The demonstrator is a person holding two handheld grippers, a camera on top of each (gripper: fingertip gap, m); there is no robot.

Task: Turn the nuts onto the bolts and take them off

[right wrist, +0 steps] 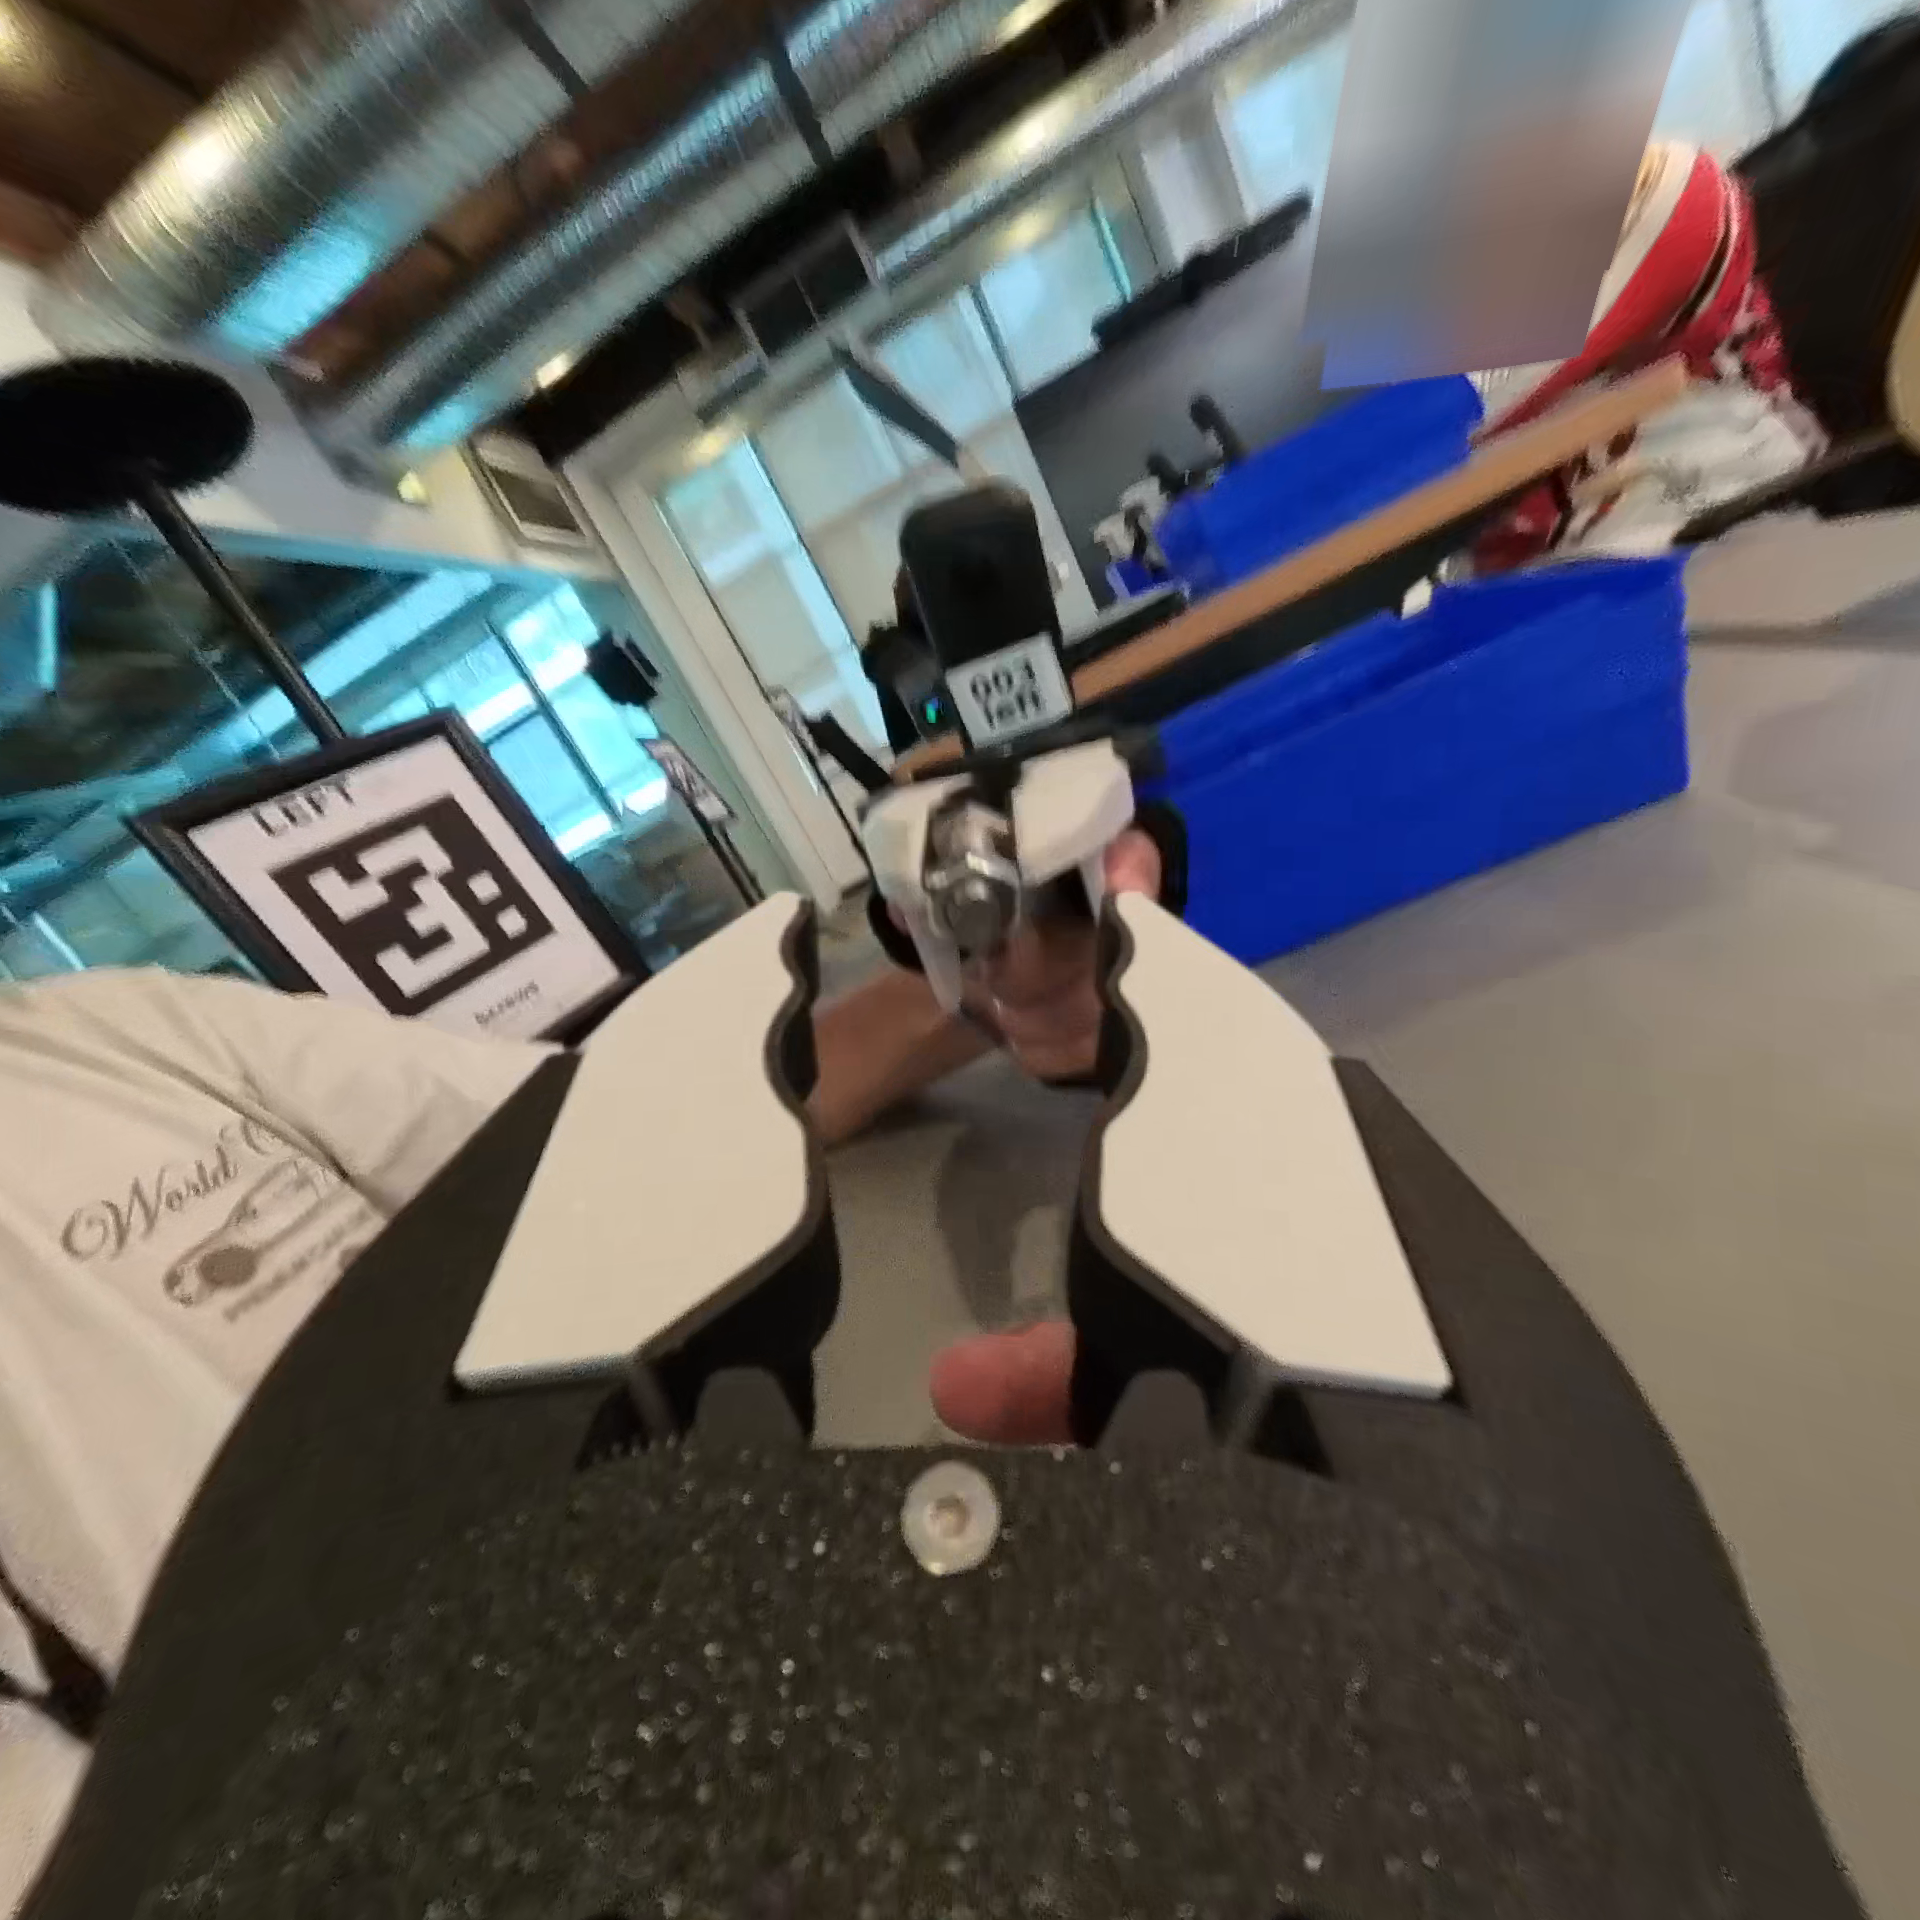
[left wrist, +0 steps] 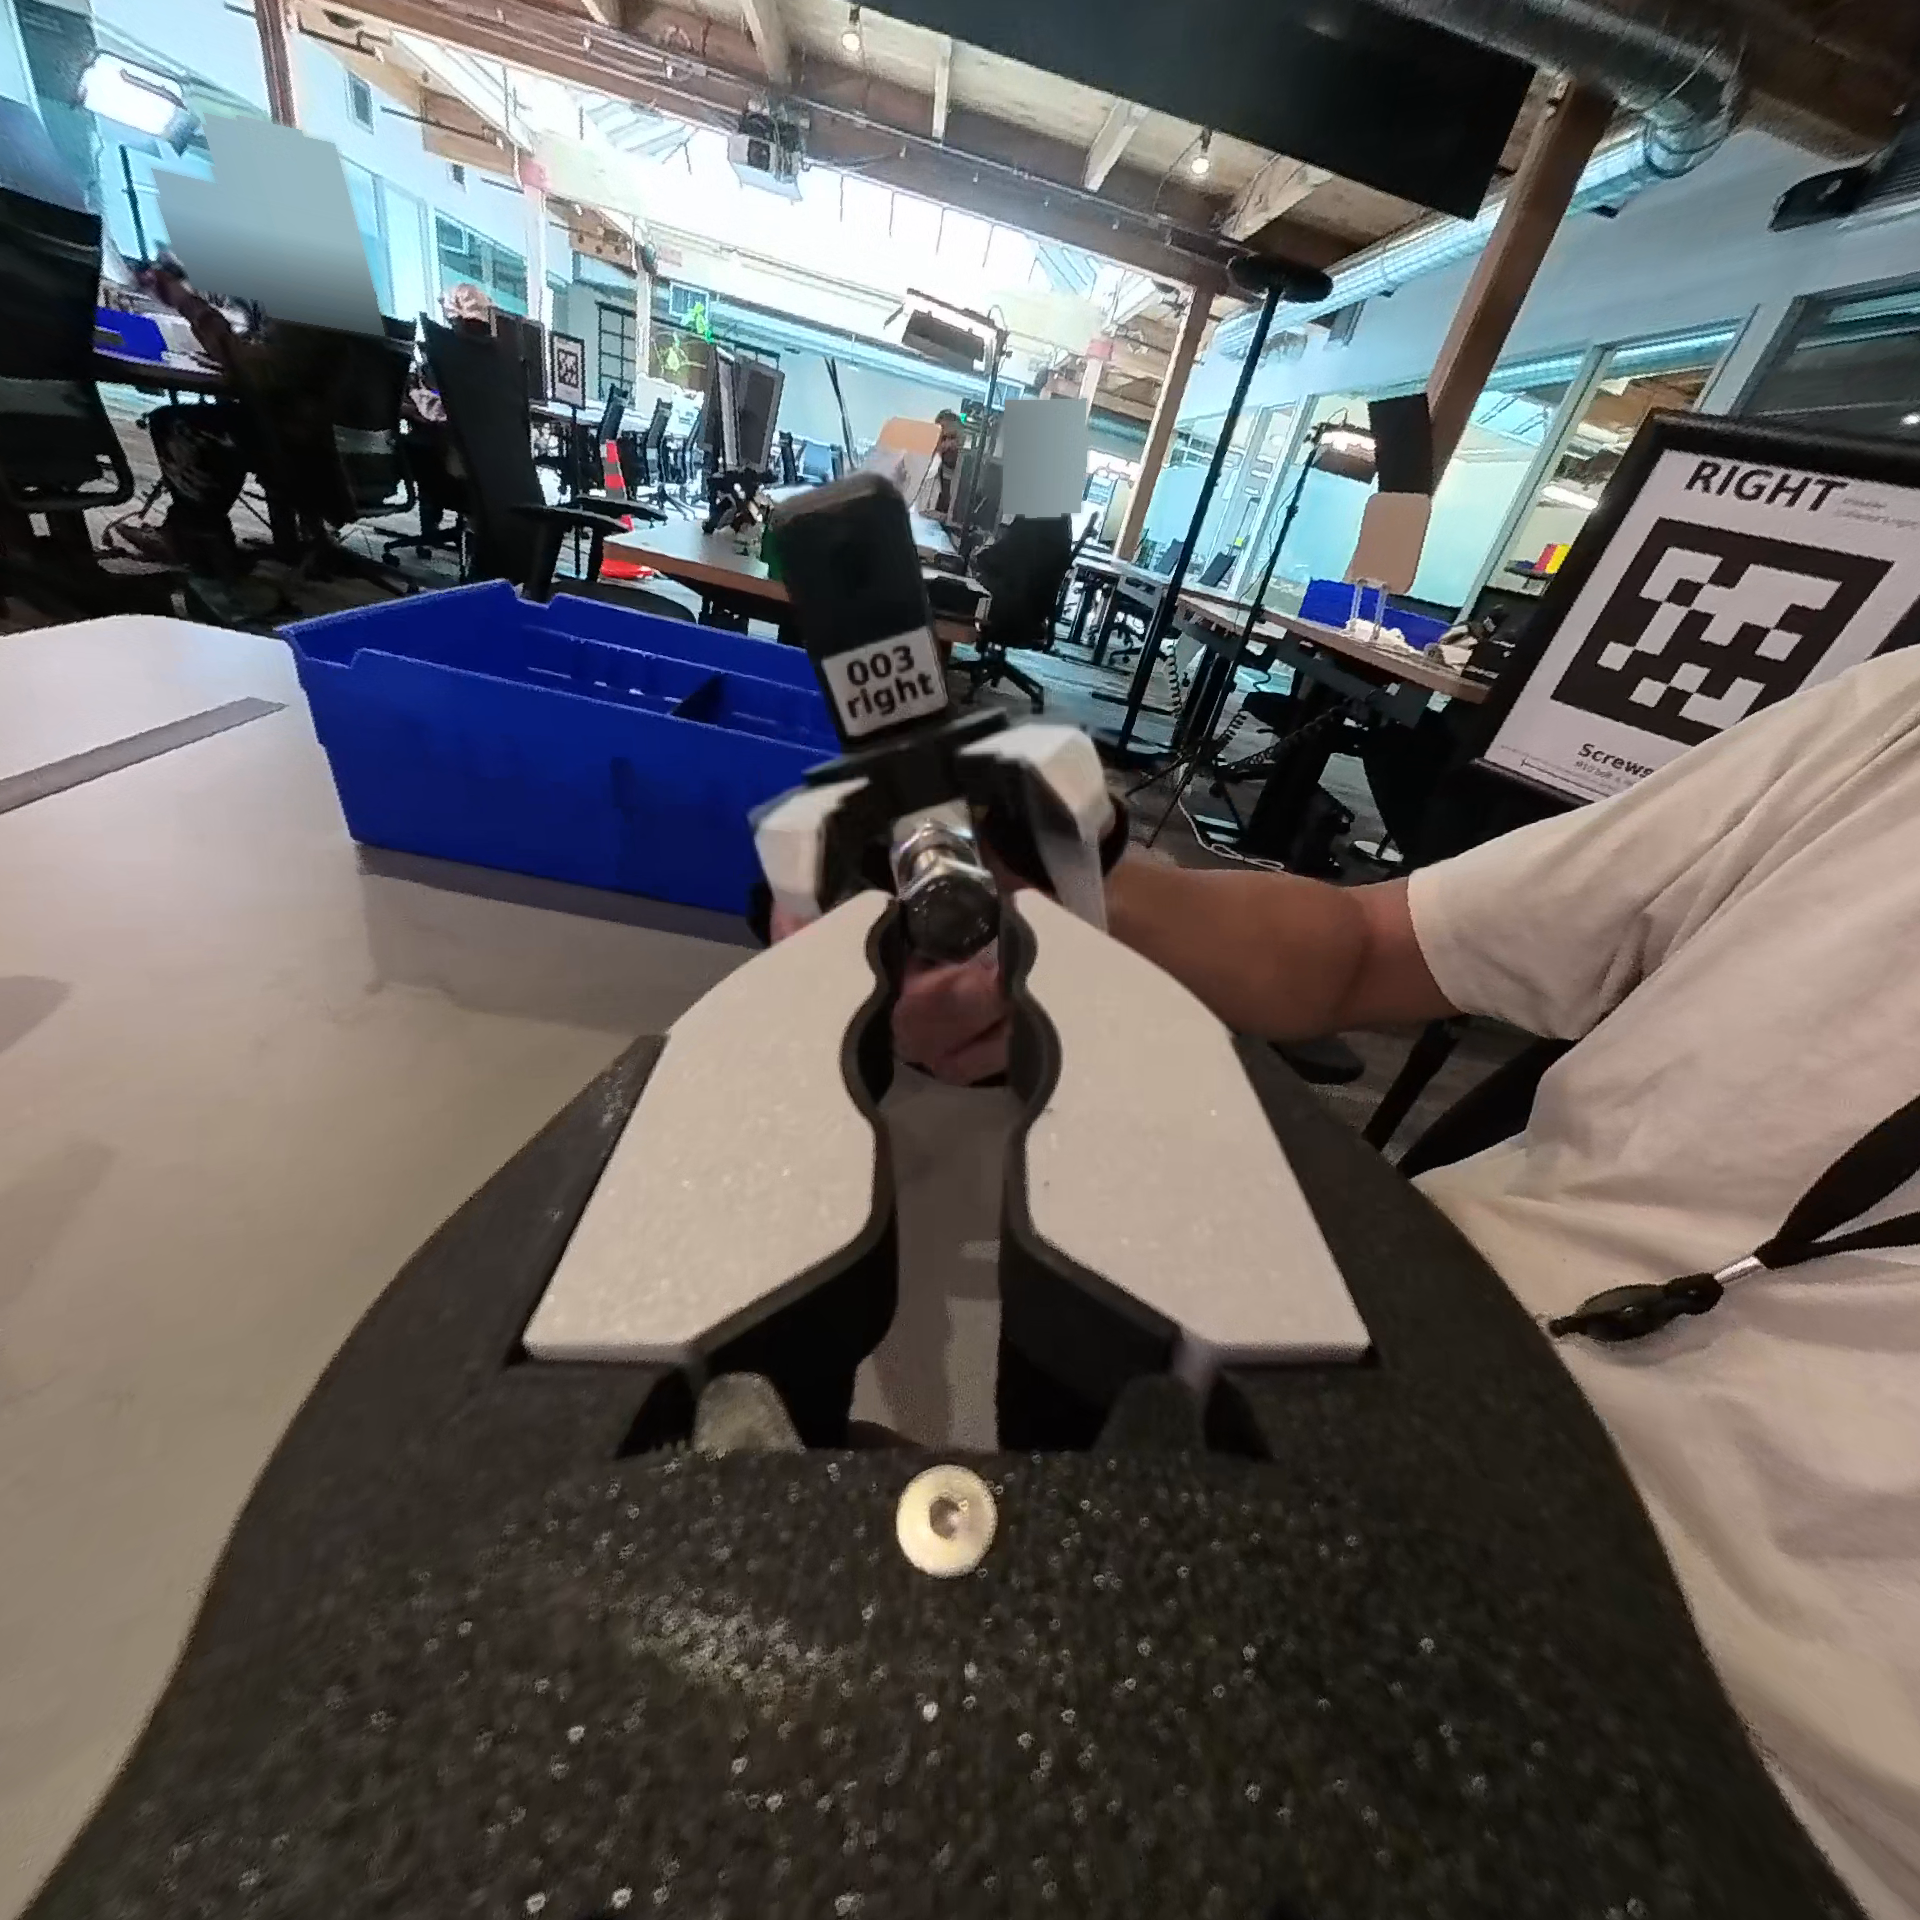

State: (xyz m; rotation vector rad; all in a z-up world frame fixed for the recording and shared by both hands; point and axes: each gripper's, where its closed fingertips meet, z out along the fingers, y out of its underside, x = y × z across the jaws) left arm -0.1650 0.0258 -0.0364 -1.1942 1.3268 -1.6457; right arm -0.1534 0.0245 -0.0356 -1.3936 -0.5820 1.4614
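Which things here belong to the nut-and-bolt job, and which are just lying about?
In the job: bolt, held in the shut jaws of the left gripper; right gripper, jaws open.
Lying about: blue bin, framed sign, office chair.

Black gripper, white pads, white T-shirt

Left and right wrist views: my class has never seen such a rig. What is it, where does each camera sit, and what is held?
There is no robot. A person holds a two-fingered gripper in each hand, and each has a camera looking along its fingers. The grippers face each other above a grey table that carries a blue bin. The left gripper is shut on a metal bolt. The right gripper is open, close in front of it.
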